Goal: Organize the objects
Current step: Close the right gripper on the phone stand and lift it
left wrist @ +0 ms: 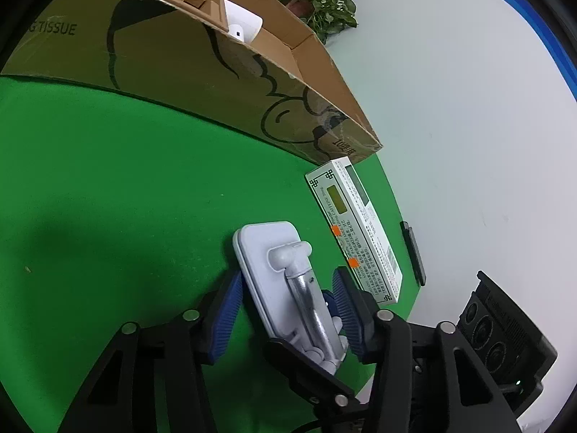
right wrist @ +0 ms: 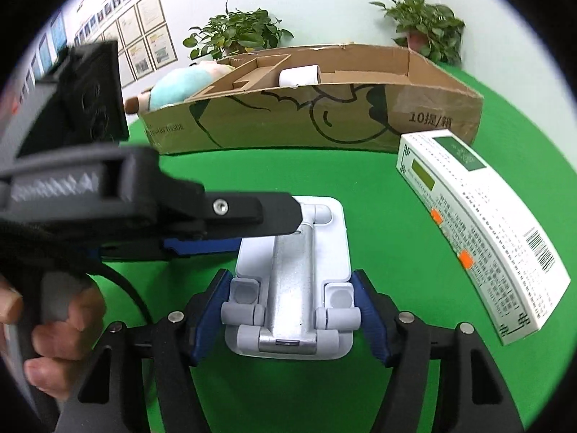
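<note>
Both grippers bracket the folded phone stand (right wrist: 288, 281) lying flat on the green table (left wrist: 108, 198). Right gripper (right wrist: 288, 310) hugs its hinge end, left gripper (left wrist: 288, 303) looks barely clear, probably steadying it for the cardboard box (right wrist: 324, 115) behind.

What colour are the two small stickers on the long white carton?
Orange; the stickers on the carton show best in the right wrist view.

i count one folded white plastic phone stand with a silver metal arm (right wrist: 292, 281), one long white printed carton (right wrist: 479, 231), one open brown cardboard box (right wrist: 324, 119), one white paper roll (right wrist: 299, 75), one pale blue plush toy (right wrist: 180, 88), and two leafy green potted plants (right wrist: 234, 32).
</note>
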The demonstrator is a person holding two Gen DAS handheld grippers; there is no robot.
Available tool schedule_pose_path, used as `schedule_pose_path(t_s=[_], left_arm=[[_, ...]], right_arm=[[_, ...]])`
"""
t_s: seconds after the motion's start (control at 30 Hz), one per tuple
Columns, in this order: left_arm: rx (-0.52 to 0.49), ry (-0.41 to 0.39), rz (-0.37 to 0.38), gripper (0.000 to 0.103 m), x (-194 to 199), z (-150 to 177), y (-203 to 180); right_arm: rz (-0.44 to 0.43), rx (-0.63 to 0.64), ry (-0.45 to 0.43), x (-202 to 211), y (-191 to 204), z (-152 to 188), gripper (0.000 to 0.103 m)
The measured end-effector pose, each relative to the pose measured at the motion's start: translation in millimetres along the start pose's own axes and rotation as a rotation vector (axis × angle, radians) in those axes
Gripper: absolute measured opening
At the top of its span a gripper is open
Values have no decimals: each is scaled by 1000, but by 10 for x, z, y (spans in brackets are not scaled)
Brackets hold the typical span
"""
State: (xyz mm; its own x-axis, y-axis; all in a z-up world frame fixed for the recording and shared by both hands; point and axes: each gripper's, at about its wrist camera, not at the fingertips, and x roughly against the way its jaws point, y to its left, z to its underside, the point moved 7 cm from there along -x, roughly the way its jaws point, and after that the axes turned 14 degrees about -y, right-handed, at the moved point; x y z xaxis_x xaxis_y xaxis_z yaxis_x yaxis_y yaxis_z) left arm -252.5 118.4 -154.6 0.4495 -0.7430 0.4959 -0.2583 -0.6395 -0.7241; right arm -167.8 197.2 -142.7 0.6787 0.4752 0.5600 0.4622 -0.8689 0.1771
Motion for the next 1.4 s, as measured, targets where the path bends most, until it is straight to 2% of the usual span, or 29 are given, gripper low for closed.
schedule_pose_path(t_s=[0.13, 0.3, 0.43, 0.7, 1.03, 1.4], left_arm=[[3, 7, -9, 36, -5, 15, 18], [9, 14, -3, 35, 7, 28, 6], [-13, 12, 19, 29, 51, 33, -89], [-105, -24, 46, 24, 272, -46, -300], [-188, -105, 84, 24, 574, -358, -629], [-300, -180, 114, 24, 686, -913, -1225]], right_arm=[[-37, -61, 10, 16, 0, -15, 66], [-76, -126, 27, 72, 22, 4, 66], [-75, -131, 28, 125, 51, 35, 65], [-81, -106, -9, 213, 125, -60, 65], [-83, -29, -112, 391, 255, -441, 64], [-70, 14, -240, 503, 300, -1099, 64]])
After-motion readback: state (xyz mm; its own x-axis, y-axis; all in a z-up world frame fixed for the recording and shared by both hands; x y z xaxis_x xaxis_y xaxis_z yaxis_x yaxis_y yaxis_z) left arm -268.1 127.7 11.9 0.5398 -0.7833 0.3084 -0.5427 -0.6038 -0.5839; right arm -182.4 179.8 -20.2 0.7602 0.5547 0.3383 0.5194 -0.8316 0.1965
